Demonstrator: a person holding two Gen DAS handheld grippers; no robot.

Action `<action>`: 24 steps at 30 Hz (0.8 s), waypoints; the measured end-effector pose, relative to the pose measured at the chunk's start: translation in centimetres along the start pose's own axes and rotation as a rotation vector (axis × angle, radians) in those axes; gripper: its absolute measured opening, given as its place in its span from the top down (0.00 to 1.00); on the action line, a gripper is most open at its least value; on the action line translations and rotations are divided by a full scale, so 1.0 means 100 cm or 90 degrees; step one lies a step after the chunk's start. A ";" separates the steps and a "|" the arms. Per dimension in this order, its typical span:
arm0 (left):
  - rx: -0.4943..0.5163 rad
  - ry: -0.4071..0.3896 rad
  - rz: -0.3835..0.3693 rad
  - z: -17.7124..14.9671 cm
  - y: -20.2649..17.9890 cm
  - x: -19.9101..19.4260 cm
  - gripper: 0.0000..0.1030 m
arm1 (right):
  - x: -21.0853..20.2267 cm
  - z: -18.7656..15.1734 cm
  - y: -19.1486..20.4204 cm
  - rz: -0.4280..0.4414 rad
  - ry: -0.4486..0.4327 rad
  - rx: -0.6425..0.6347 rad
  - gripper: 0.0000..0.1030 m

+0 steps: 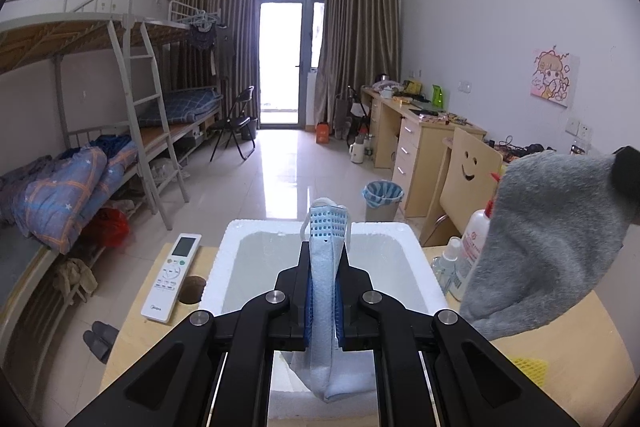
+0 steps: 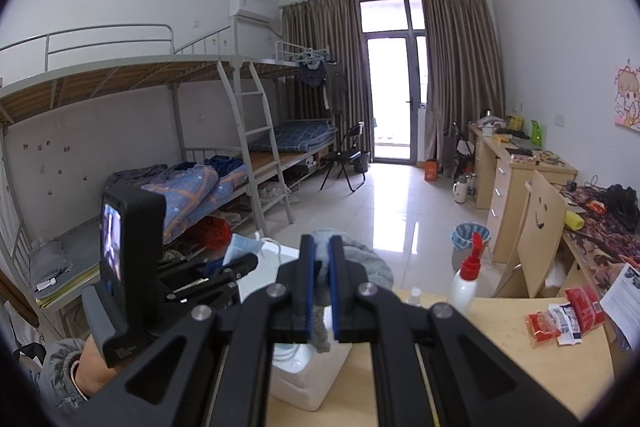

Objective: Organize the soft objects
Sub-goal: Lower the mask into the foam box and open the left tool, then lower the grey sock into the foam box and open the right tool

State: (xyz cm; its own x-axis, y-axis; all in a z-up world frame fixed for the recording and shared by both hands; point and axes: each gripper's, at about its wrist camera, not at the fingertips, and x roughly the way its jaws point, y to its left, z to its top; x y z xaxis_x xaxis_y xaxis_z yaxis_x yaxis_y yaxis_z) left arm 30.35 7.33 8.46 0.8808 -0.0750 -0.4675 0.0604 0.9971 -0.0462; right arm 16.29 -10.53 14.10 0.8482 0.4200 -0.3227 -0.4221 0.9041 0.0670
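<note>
- Left gripper (image 1: 324,311): jaws clamped on a folded light-blue face mask (image 1: 326,279); mask sticks up past the tips, ear loops visible, lower end hangs down below the jaws.
- Mask is held over the open white foam box (image 1: 230,251), which sits on the wooden counter (image 1: 132,339) near its far edge.
- Right gripper (image 2: 321,291): jaws clamped on a grey fuzzy sock (image 2: 360,263); sock bunches over the tips & a bit dangles beneath.
- In left wrist view the same sock (image 1: 540,239) hangs at the right side, above the counter's right part, next to the box.
- White remote (image 1: 172,277) lies flat on the counter, just left of the box, near the far-left corner.
- Squeeze bottle w/ red nozzle (image 2: 466,277) and a small clear bottle (image 1: 450,261) stand at the far edge, right of the box.
- Red & white packets (image 2: 560,319) lie on the counter's right side, well apart from the box.
- Yellow mesh item (image 1: 528,371) on the counter, near right edge; can't tell what it is.
- Person's hand (image 2: 94,363) w/ grey sleeve holds the left gripper's handle, seen at lower left of right wrist view.
</note>
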 end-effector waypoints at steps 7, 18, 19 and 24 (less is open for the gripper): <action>0.019 -0.003 0.021 0.000 -0.006 0.008 0.91 | 0.000 0.000 0.000 0.000 0.000 0.002 0.92; 0.019 -0.053 0.073 -0.005 0.001 -0.001 0.05 | 0.006 0.000 0.002 0.004 0.006 0.000 0.92; 0.012 -0.058 0.071 -0.005 0.004 -0.003 0.02 | 0.008 0.001 0.002 0.003 0.006 0.000 0.92; 0.009 -0.056 0.090 -0.007 0.013 -0.009 0.00 | 0.011 0.002 0.003 0.006 0.008 -0.003 0.92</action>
State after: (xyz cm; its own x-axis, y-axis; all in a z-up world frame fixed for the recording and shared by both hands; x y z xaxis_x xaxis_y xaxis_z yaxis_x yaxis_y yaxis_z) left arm 29.30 8.66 8.25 0.9187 0.0673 -0.3892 -0.0613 0.9977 0.0278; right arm 17.18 -9.79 13.96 0.8396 0.4280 -0.3344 -0.4322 0.8994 0.0658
